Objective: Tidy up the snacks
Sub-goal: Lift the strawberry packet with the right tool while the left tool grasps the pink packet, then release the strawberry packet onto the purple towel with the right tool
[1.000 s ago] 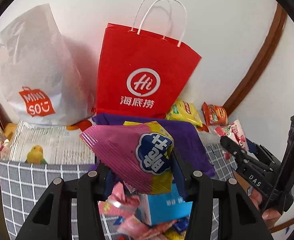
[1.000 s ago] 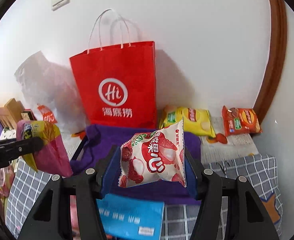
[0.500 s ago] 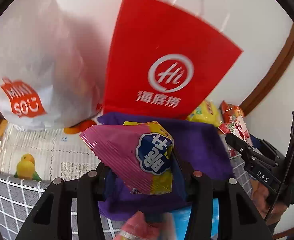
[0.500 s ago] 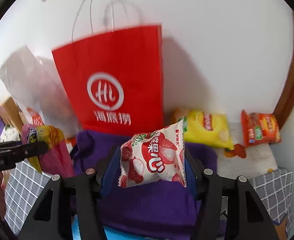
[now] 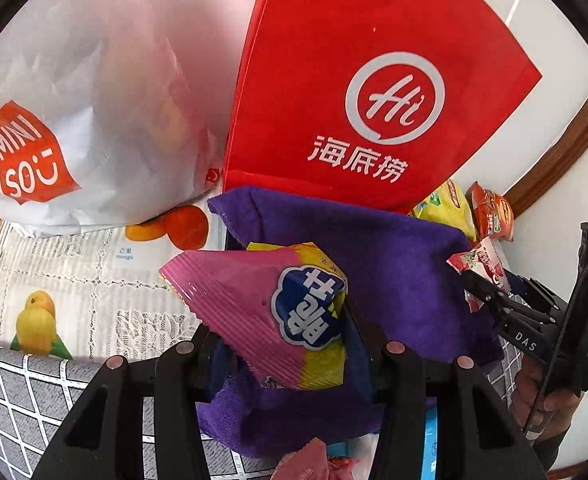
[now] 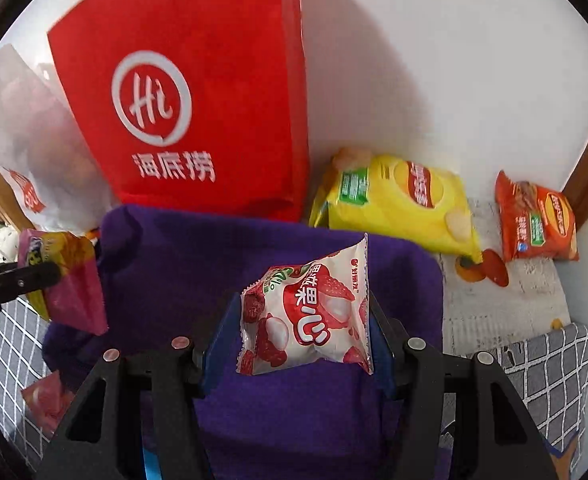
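My left gripper [image 5: 282,344] is shut on a pink and yellow snack packet [image 5: 270,312], held over a purple cloth [image 5: 393,264]. In the right wrist view that packet [image 6: 62,280] shows at the left. My right gripper [image 6: 297,336] is shut on a white packet with red lychee print [image 6: 309,312], also over the purple cloth [image 6: 214,272]. The same white packet [image 5: 481,268] and the right gripper appear at the right of the left wrist view. A red paper bag [image 6: 190,92] stands behind the cloth against the wall.
A white Miniso bag [image 5: 70,112] stands left of the red bag [image 5: 373,92]. A yellow chip bag [image 6: 397,204] and an orange snack bag [image 6: 537,220] lie at the right by the wall. Pink packets [image 5: 313,464] and a blue box [image 5: 429,440] lie near the front on a grey checked cloth [image 5: 10,392].
Both grippers have moved forward and down toward the purple cloth and the bags, each still holding its packet. The red bag now fills more of both views.
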The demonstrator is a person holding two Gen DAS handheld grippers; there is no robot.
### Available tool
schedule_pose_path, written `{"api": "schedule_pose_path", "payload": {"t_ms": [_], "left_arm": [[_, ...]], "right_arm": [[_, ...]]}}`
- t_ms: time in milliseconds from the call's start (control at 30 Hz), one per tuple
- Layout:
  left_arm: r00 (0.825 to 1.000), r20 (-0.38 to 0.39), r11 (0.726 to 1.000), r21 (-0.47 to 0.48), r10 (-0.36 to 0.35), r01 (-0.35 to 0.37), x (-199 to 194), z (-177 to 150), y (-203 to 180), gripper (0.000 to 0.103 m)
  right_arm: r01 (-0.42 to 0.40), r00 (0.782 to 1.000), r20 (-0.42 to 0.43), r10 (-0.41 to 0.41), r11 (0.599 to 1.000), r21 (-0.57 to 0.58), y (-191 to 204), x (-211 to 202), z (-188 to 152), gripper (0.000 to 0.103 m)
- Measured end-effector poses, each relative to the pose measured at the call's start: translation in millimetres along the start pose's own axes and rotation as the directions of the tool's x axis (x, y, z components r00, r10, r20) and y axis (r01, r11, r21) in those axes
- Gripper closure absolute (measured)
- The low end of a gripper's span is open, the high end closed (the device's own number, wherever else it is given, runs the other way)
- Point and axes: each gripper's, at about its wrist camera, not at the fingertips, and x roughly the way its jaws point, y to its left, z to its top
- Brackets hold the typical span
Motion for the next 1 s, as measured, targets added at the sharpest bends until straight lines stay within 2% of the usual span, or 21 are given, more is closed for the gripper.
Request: {"api": "schedule_pose_path", "payload": {"t_ms": [367, 733, 867, 933, 1000], "left_arm": [[0.999, -0.05, 1.0, 0.028, 0.013, -0.012, 14.1, -2.5, -8.2, 0.056], [0.997, -0.071, 0.998, 0.058, 0.02, -0.016, 21.5, -4.5, -17.1, 0.056], [0.996, -0.085, 0.998, 0.067, 0.01, -0.004, 24.9, -4.2, -19.0, 0.056], [0.996, -0.089, 0.997, 0.075, 0.01, -0.004, 25.9, -5.3, -20.6, 0.056], [0.995, -0.093, 0.996, 0.083, 0.017, -0.009, 27.1, -6.0, -22.6, 0.056]], "right_arm": [[0.013, 0.997, -0.081, -0.019, 0.998, -0.064, 15.2, 17.6, -10.9, 0.044], [0.017, 0.993, -0.112, -0.026, 0.997, -0.079, 19.7, 23.3, -12.3, 0.042], [0.021, 0.992, -0.122, -0.032, 0.995, -0.094, 21.7, 22.7, -12.0, 0.036], [0.035, 0.994, -0.098, -0.044, 0.994, -0.1, 23.3, 17.9, -10.6, 0.034], [0.035, 0.997, -0.071, -0.042, 0.994, -0.099, 24.1, 10.7, -8.7, 0.026]]}}
